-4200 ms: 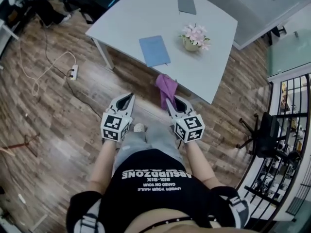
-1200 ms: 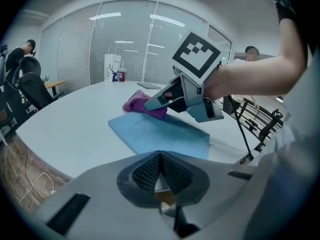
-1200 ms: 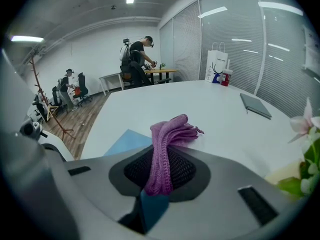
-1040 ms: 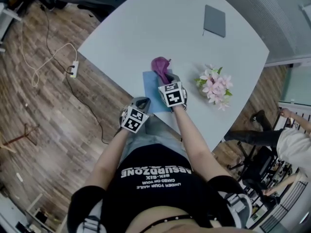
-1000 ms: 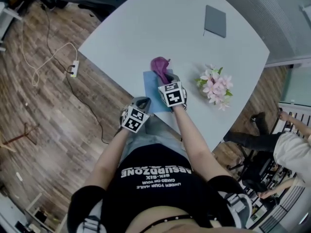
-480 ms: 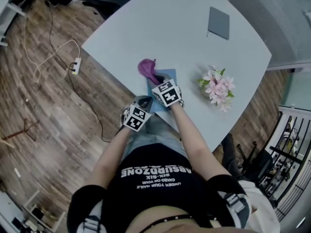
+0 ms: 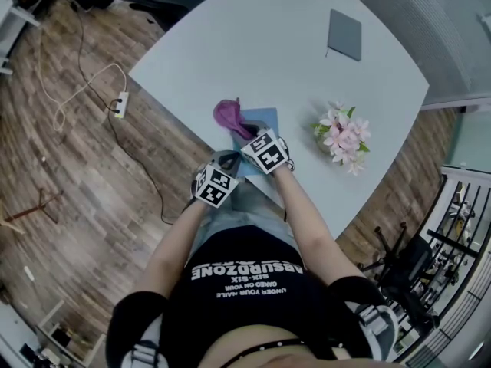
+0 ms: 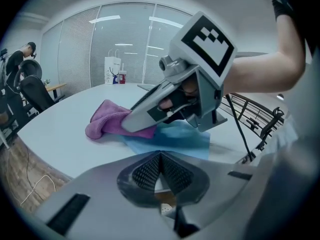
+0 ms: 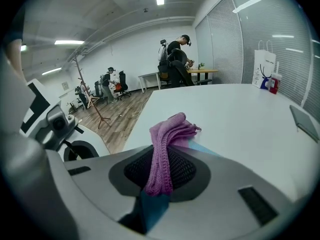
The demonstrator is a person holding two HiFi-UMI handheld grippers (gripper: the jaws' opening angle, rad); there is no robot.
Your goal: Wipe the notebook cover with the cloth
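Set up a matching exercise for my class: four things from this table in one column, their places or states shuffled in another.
1 cloth
2 blue notebook
3 grey pad
4 flowers

A far across the table, alone
B clamped in the right gripper
C flat, partly under the cloth
D pink, right of the blue notebook

Pairs: 1-B, 2-C, 3-A, 4-D

right claw: clamped on the cloth
cloth: purple, bunched, sticking out past the claw tips
notebook: blue sliver beneath the cloth, flat on the table
table: white
paper bag: upright, far edge
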